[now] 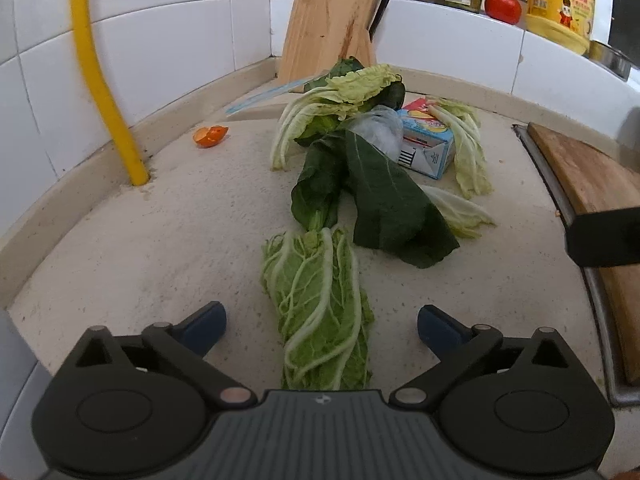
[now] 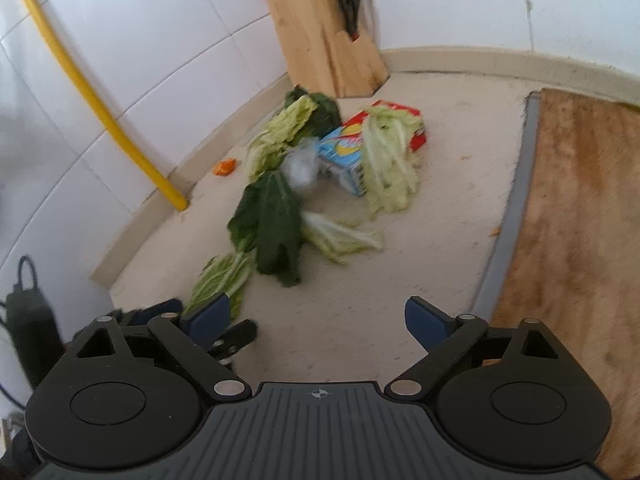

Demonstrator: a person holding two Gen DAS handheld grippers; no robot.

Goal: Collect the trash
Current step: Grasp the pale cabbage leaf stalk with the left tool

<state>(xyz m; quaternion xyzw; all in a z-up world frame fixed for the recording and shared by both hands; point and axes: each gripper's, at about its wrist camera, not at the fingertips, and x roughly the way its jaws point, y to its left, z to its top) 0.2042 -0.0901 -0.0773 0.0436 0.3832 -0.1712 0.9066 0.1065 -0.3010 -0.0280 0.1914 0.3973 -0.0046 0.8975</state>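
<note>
Scraps lie in a heap on the beige counter [image 1: 160,240]. A pale cabbage leaf [image 1: 320,304] rests on the counter between the fingers of my left gripper [image 1: 322,322], which is open, its pads clear of the leaf. Beyond it lie a dark green leaf [image 1: 380,192], crumpled clear plastic [image 1: 380,128], a blue and red drink carton [image 1: 426,142], more pale cabbage leaves [image 1: 468,152] and a piece of orange peel [image 1: 210,136]. My right gripper [image 2: 318,316] hovers open over bare counter, short of the dark leaf [image 2: 272,224] and the carton [image 2: 348,152].
A wooden knife block [image 1: 328,20] stands in the back corner with a knife blade [image 1: 264,96] lying beside it. A yellow pipe [image 1: 104,80] runs down the tiled wall. A wooden cutting board [image 2: 580,220] lies to the right. Jars, a tomato [image 1: 503,6] and a yellow bottle [image 1: 560,4] sit on the ledge.
</note>
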